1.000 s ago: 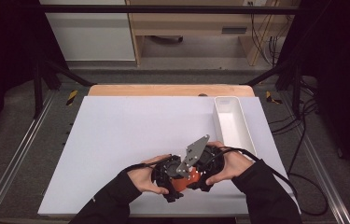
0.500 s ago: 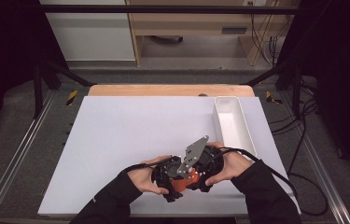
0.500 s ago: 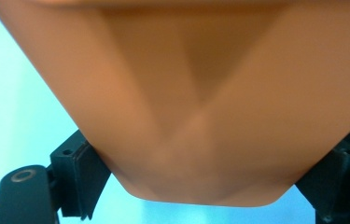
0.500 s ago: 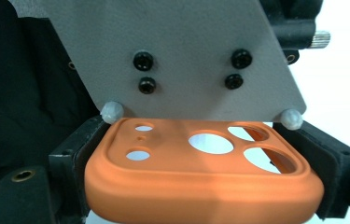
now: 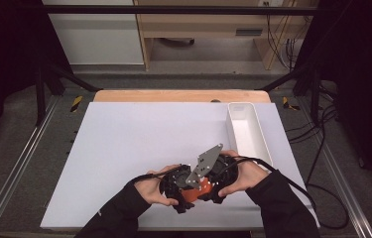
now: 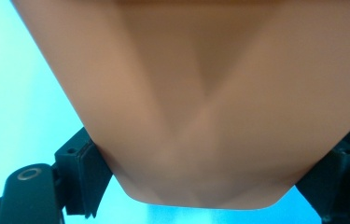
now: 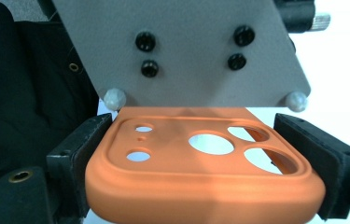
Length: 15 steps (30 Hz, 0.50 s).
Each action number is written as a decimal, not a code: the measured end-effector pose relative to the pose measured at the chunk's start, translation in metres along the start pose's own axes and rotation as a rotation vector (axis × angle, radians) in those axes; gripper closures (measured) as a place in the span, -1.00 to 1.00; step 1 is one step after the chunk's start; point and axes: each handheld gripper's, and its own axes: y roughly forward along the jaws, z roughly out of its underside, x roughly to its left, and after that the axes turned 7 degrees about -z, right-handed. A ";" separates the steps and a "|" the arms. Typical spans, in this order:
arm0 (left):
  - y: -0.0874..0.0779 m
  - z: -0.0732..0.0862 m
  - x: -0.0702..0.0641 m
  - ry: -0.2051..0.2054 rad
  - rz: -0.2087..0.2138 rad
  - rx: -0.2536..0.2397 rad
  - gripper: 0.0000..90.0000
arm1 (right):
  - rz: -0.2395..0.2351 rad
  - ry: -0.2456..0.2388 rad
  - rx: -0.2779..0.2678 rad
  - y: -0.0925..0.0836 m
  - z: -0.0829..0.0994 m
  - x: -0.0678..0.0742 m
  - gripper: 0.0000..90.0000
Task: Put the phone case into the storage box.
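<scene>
Both tools meet low over the near edge of the white desk (image 5: 124, 148), left tool (image 5: 181, 191) and right tool (image 5: 213, 186) each clamping an end of the orange phone case (image 7: 200, 172)

From where I sit, most of the white bench (image 5: 134, 148) lies open: the whole left half and the far middle offer free passage for either hand. Along the right edge a long white tray (image 5: 248, 131) stands lengthwise, walling off that side, just beyond my right hand (image 5: 240, 176). Both hands are crowded together at the near edge, with the left gripper (image 5: 173, 186) and the right gripper (image 5: 218, 173) touching the same orange phone case (image 5: 193, 194), so nothing can pass between them. Black frame posts (image 5: 42, 84) flank the far corners.
</scene>
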 end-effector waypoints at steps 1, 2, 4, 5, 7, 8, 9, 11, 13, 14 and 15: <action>0.001 0.001 -0.001 -0.012 0.001 -0.013 -0.66 | 0.002 -0.003 0.001 0.000 0.000 0.000 -0.67; 0.001 0.001 -0.001 -0.010 -0.001 -0.013 -0.66 | 0.001 -0.003 0.002 0.000 0.000 0.000 -0.68; 0.001 0.002 -0.001 -0.015 -0.003 -0.018 -0.66 | 0.003 -0.005 0.002 0.001 0.000 0.000 -0.68; 0.000 0.003 -0.001 -0.014 -0.003 -0.019 -0.66 | 0.004 -0.005 0.003 0.001 0.000 0.000 -0.68; 0.000 0.004 -0.001 -0.016 -0.006 -0.026 -0.66 | 0.007 -0.004 0.000 0.002 0.000 0.000 -0.69; 0.000 0.004 -0.001 -0.016 -0.006 -0.028 -0.65 | 0.007 -0.003 0.000 0.002 0.000 0.000 -0.69; 0.000 0.004 -0.001 -0.016 -0.008 -0.030 -0.65 | 0.005 0.001 -0.003 0.002 0.000 0.000 -0.69; 0.000 0.005 -0.001 -0.017 -0.008 -0.034 -0.65 | 0.001 0.005 -0.010 0.001 0.000 0.000 -0.69; 0.000 0.005 -0.001 -0.017 -0.008 -0.035 -0.65 | 0.002 0.010 -0.014 0.001 0.000 0.000 -0.70; 0.000 0.005 -0.001 -0.018 -0.006 -0.037 -0.65 | -0.001 0.013 -0.014 0.001 0.000 -0.001 -0.71; 0.000 0.005 -0.001 -0.018 -0.007 -0.039 -0.65 | -0.002 0.012 -0.012 0.001 0.000 0.000 -0.73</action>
